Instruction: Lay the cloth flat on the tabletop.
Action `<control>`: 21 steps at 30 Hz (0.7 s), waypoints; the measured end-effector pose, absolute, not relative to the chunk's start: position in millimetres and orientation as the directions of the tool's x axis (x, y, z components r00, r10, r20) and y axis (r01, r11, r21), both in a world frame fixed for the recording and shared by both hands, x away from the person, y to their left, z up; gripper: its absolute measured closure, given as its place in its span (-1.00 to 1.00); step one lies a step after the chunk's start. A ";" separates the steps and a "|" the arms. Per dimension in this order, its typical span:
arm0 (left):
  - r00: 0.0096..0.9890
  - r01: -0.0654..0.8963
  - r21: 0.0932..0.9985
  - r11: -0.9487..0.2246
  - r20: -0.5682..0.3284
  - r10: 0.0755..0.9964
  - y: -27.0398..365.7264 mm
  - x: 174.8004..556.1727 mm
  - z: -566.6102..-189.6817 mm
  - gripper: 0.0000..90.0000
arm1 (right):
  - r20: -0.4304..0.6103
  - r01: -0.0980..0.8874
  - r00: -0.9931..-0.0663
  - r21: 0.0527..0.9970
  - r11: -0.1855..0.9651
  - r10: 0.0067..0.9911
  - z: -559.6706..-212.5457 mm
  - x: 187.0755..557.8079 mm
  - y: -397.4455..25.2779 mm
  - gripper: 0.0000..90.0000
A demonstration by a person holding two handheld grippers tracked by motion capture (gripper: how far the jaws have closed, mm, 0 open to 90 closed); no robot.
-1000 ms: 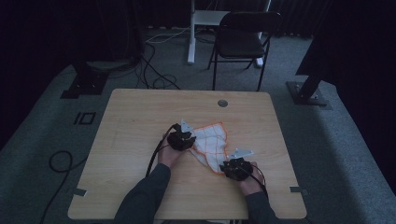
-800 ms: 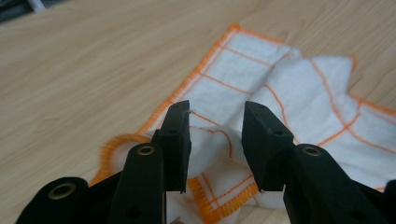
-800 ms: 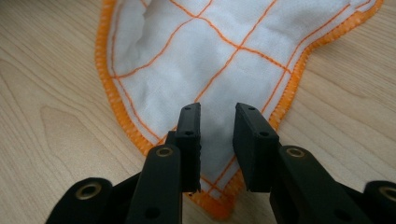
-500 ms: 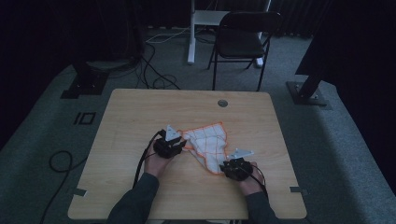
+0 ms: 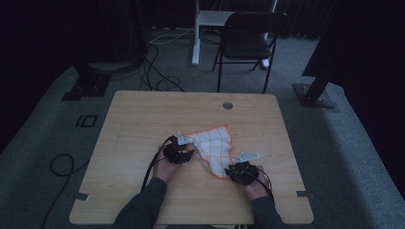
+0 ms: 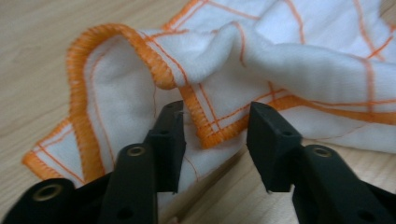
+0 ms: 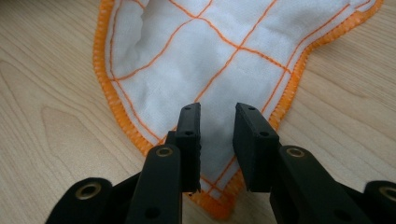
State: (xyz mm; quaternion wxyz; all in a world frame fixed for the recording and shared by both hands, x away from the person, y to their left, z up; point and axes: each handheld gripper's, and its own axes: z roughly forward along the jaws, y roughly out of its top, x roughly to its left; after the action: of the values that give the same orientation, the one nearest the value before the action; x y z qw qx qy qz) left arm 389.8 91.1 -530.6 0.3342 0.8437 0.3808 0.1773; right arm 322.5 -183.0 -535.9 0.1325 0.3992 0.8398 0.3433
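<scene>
A white cloth with an orange grid and orange hem lies rumpled on the wooden table. My left gripper is at the cloth's left edge. In the left gripper view the left gripper is open, with a folded hem of the cloth lying between its jaws. My right gripper is at the cloth's near right corner. Seen in its own view, the right gripper is open and straddles that flat corner of the cloth.
A round grommet sits in the tabletop near the far edge. Beyond the table stand a black folding chair and a white post. Cables trail over the floor at the left.
My left gripper has shifted a little left and toward the person along the cloth's left edge. The right gripper has stayed at the near corner.
</scene>
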 end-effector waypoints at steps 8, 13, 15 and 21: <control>0.670 0.495 0.708 -0.504 0.058 0.740 96.0 379.7 -520.1 0.96 | 0.052 0.580 -0.646 0.682 0.445 0.762 -535.9 322.5 -183.0 0.60; 0.664 0.499 0.714 -0.492 0.049 0.746 109.0 366.8 -517.1 0.95 | 0.051 0.580 -0.645 0.682 0.446 0.762 -535.9 322.4 -182.9 0.60; 0.656 0.509 0.709 -0.488 0.047 0.753 117.4 360.5 -518.6 0.95 | 0.050 0.579 -0.646 0.682 0.446 0.762 -535.9 322.4 -182.9 0.60; 0.636 0.552 0.691 -0.467 0.013 0.771 142.6 338.1 -525.0 0.95 | 0.038 0.582 -0.639 0.677 0.451 0.768 -535.3 322.4 -183.1 0.61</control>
State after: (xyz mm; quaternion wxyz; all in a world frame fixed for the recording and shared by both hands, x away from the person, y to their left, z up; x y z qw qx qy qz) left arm 338.1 142.6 -525.0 0.3340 0.8406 0.3936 0.1640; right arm 322.4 -183.1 -535.3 0.1383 0.4014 0.8405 0.3365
